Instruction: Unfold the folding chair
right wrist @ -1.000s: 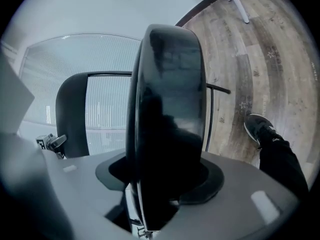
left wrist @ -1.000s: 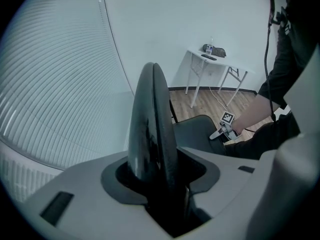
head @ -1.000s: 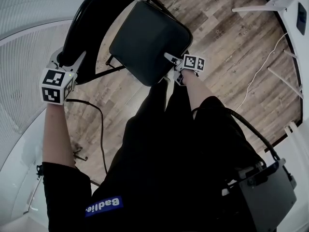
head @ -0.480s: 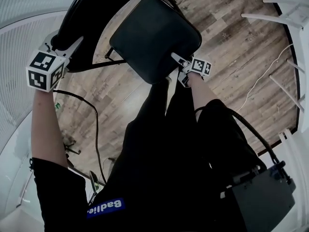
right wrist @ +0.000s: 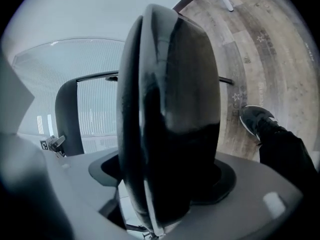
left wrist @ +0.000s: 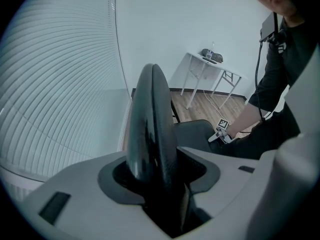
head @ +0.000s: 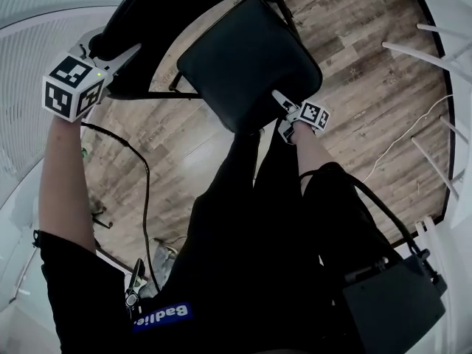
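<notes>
The black folding chair stands in front of me on the wood floor. In the head view its padded seat (head: 247, 61) is swung out from the curved backrest (head: 162, 6). My left gripper (head: 110, 49) is shut on the backrest's top edge, which fills the left gripper view as backrest (left wrist: 150, 124) between the left gripper (left wrist: 160, 184) pads. My right gripper (head: 282, 99) sits at the seat's near edge. In the right gripper view the seat (right wrist: 170, 109) stands between the right gripper (right wrist: 160, 194) jaws, which are opening and no longer press on it.
White ribbed blinds (head: 29, 43) run along the left. White table legs (head: 435, 43) and a thin cable (head: 398, 116) are on the floor to the right. A black box (head: 391, 301) hangs at the person's hip. A shoe (right wrist: 257, 119) stands near the chair.
The seat has swung further out and down, and my right gripper went down with its near edge and loosened its jaws. My left gripper shifted along with the backrest, still gripping it.
</notes>
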Available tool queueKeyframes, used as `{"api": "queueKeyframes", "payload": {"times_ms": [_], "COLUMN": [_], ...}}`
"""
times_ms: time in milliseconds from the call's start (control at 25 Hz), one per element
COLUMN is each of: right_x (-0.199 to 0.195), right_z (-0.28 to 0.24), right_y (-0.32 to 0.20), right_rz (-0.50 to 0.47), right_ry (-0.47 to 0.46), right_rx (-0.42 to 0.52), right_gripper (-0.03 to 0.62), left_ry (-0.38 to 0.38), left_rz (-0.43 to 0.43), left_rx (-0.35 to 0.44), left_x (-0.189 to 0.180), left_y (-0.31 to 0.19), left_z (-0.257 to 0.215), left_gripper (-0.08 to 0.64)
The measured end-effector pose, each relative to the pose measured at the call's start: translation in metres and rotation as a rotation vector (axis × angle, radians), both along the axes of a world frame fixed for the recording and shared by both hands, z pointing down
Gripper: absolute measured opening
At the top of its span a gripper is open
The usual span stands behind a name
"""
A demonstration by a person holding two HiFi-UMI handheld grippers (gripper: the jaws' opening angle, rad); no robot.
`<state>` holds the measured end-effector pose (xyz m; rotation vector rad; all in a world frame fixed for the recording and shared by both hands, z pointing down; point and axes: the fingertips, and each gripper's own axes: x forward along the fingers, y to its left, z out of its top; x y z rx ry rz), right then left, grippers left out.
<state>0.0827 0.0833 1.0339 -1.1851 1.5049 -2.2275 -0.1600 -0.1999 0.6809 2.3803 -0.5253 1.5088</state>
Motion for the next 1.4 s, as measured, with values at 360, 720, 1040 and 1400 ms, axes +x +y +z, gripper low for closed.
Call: {"api": "queueKeyframes", "payload": {"times_ms": [360,720,1040,1400], "right_x": [0.0,0.0,-0.002,0.054], "right_z": [0.004,0.0,0.015,-0.053], "right_y": [0.009,0.014,0.028,0.047], "right_rz": [-0.006,-0.037,-0.157,-0.315], "right_ry": [-0.008,-0.05,0.033,0.173], "right_rx": [0.005,0.023,-0.083,-0.16], "right_gripper": [0.386,0.407,0.469,0.468], "left_ry": [0.019,0.02,0.015,-0.065], "left_rz": [-0.011,-0.026,-0.074,-0.23], "left_rx": [-0.014,0.0,0.035,0.144], "left_x": [-0.009,-0.007,-0.025,-0.022], "left_y": [0.001,0.003,0.001,-0.013], "left_z": [-0.006,-0.016,0.001,-0.031], "left_gripper": [0.196,0.212,0.259,0.304]}}
